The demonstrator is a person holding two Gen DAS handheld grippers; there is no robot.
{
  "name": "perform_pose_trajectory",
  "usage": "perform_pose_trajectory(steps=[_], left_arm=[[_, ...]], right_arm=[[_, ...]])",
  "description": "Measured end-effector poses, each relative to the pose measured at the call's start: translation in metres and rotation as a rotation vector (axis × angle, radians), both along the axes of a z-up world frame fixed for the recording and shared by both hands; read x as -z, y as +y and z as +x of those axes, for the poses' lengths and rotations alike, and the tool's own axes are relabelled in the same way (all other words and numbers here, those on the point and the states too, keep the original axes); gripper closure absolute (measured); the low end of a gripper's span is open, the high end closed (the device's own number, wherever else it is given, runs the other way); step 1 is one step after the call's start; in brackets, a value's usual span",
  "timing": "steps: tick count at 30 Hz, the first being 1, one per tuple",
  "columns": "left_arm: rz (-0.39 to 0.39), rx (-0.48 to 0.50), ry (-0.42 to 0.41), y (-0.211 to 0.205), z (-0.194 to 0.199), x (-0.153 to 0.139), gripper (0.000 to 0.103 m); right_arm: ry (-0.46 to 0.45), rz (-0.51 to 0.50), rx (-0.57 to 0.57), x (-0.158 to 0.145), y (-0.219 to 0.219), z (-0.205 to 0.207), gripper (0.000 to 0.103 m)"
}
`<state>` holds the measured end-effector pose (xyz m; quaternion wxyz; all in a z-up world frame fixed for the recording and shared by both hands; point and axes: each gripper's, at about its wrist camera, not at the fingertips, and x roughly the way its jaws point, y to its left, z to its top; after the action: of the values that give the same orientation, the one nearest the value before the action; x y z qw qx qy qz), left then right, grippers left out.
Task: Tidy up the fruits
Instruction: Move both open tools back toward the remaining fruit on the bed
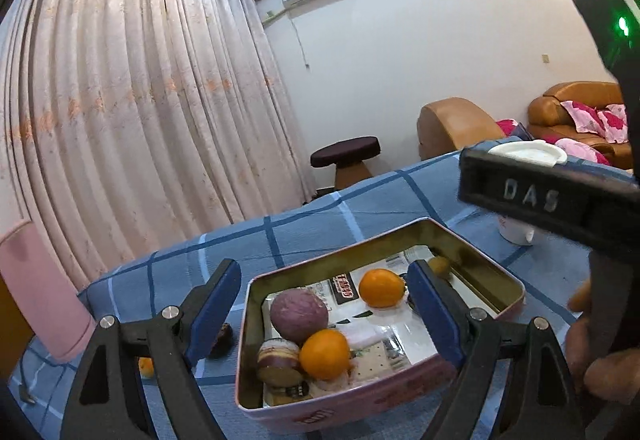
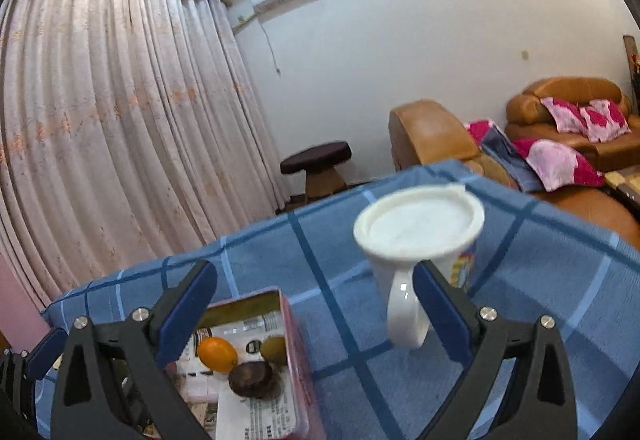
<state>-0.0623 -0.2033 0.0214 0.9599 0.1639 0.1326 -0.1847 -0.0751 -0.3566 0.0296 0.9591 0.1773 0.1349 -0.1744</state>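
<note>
left wrist view: left gripper [image 1: 324, 300] wide open, empty, over tin [image 1: 516, 286] with oranges [image 1: 325, 354]. right wrist view: right gripper [image 2: 316, 308] wide open, empty, near white mug [image 2: 404, 304].

Tin [image 1: 400, 240] on desk [image 1: 304, 232], holding two oranges [image 1: 381, 287]. Mug [image 2: 416, 252] right of tin; sofa [image 2: 432, 132] behind desk.

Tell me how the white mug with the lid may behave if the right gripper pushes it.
The mug looks tall, narrow at its base and wider at the lid, so it may tip rather than slide. Its glossy handle probably feels slippery. The checked tablecloth could add drag.
</note>
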Motion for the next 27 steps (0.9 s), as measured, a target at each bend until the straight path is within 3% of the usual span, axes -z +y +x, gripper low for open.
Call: perform_pose_trajectory(steps=[9, 27], left_arm=[[-0.076, -0.067, 0.127, 0.022, 0.020, 0.004, 0.017], [-0.100, -0.139, 0.145, 0.079, 0.034, 0.006, 0.017]], right_arm=[[0.053, -0.081, 0.021, 0.006, 0.018, -0.002, 0.002], [0.066, -0.136, -0.023, 0.005, 0.057, -0.005, 0.002]])
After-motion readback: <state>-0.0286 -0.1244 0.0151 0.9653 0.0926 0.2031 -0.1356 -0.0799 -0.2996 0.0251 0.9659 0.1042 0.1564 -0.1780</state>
